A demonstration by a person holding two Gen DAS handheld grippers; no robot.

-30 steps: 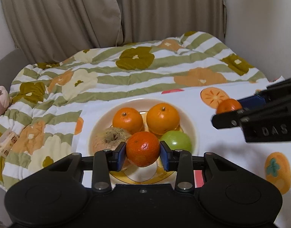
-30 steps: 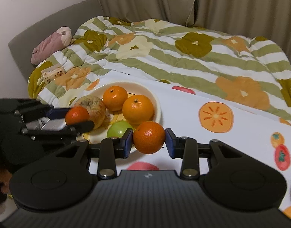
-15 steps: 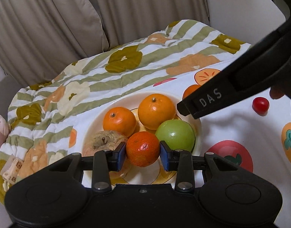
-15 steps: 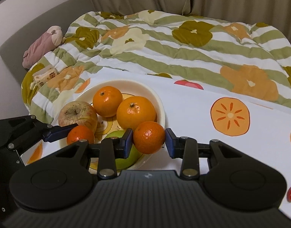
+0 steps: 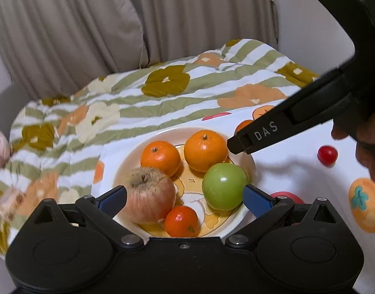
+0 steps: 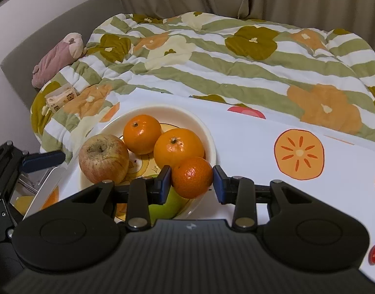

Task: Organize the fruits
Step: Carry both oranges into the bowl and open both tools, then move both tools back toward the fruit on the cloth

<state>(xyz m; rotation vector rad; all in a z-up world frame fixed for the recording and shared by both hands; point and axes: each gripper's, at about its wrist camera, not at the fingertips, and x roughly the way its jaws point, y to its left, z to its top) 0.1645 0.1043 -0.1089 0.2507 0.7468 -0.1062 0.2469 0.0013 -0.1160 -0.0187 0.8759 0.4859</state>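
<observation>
Tabletop plate bears five fruits; left tool opening empty, right tool clamps a sixth fruit.

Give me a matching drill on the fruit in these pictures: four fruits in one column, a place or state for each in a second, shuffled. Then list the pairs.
Fruits
1. green apple
2. wrinkled apple
3. dark mandarin
4. cherry tomato

Places
A. on the cloth, off the plate
B. gripped by the right gripper
C. on the plate, its left side in the left wrist view
D. on the plate, its right side in that view

Pairs: 1-D, 2-C, 3-B, 4-A
</observation>
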